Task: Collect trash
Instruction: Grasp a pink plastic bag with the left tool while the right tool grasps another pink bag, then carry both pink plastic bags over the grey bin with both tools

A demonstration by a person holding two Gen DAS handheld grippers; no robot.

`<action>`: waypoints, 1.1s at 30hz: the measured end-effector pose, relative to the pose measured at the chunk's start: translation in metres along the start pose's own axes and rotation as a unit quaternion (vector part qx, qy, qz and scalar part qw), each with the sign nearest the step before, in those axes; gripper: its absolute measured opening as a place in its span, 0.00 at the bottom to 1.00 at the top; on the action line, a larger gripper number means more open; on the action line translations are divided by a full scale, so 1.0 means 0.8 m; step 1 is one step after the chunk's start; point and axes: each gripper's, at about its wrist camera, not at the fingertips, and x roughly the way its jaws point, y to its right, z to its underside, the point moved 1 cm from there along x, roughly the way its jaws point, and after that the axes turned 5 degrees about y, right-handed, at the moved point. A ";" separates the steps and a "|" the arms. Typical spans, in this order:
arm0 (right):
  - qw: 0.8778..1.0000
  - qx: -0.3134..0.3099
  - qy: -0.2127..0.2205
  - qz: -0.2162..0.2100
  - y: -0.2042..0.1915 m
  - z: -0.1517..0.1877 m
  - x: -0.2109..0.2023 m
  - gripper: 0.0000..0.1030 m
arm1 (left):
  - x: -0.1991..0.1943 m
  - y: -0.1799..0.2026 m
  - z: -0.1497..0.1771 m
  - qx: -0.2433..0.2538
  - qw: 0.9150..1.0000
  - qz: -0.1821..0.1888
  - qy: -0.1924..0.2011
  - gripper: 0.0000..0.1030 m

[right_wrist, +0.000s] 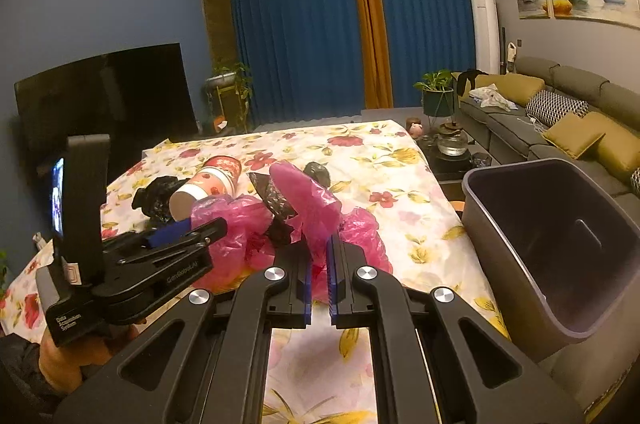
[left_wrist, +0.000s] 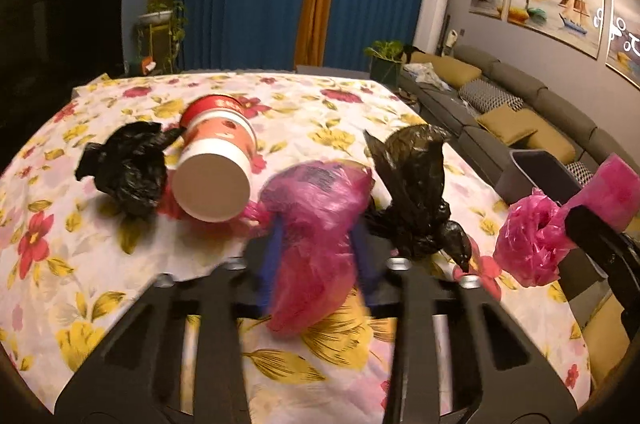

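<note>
My left gripper (left_wrist: 318, 248) is shut on a crumpled pink plastic bag (left_wrist: 316, 236) just above the flowered tablecloth (left_wrist: 100, 264). My right gripper (right_wrist: 319, 256) is shut on another pink bag (right_wrist: 310, 200) and holds it above the table; it also shows at the right of the left wrist view (left_wrist: 532, 236). A red and white paper cup (left_wrist: 216, 164) lies on its side on the table. A crumpled black bag (left_wrist: 128, 164) lies left of the cup. A second black bag (left_wrist: 420, 192) lies right of my left gripper. The left gripper also shows in the right wrist view (right_wrist: 200, 228).
A grey bin (right_wrist: 560, 244), open and empty, stands at the table's right edge. Beyond it is a grey sofa (right_wrist: 560, 112) with cushions. A dark TV (right_wrist: 104, 96) stands at the left. Blue curtains cover the far wall.
</note>
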 end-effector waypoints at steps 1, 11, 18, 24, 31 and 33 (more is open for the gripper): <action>1.000 0.001 0.000 0.001 0.001 0.000 -0.001 0.07 | 0.001 0.001 0.002 0.001 1.000 0.003 -0.001 0.07; 1.000 -0.005 0.016 0.004 0.001 -0.010 -0.020 0.07 | -0.064 -0.007 0.003 -0.012 0.998 0.016 0.060 0.02; 1.000 -0.012 0.029 0.002 -0.004 -0.018 -0.038 0.07 | -0.121 -0.008 -0.008 -0.013 0.994 0.012 0.104 0.02; 0.999 -0.013 0.034 0.000 -0.004 -0.023 -0.050 0.07 | -0.136 0.013 -0.011 -0.005 0.994 0.014 0.112 0.02; 0.999 -0.015 0.044 0.005 0.003 -0.031 -0.065 0.07 | -0.148 0.051 -0.013 0.009 0.992 0.039 0.121 0.02; 0.999 -0.017 0.046 0.009 0.006 -0.033 -0.067 0.07 | -0.153 0.063 -0.014 0.016 0.991 0.046 0.126 0.02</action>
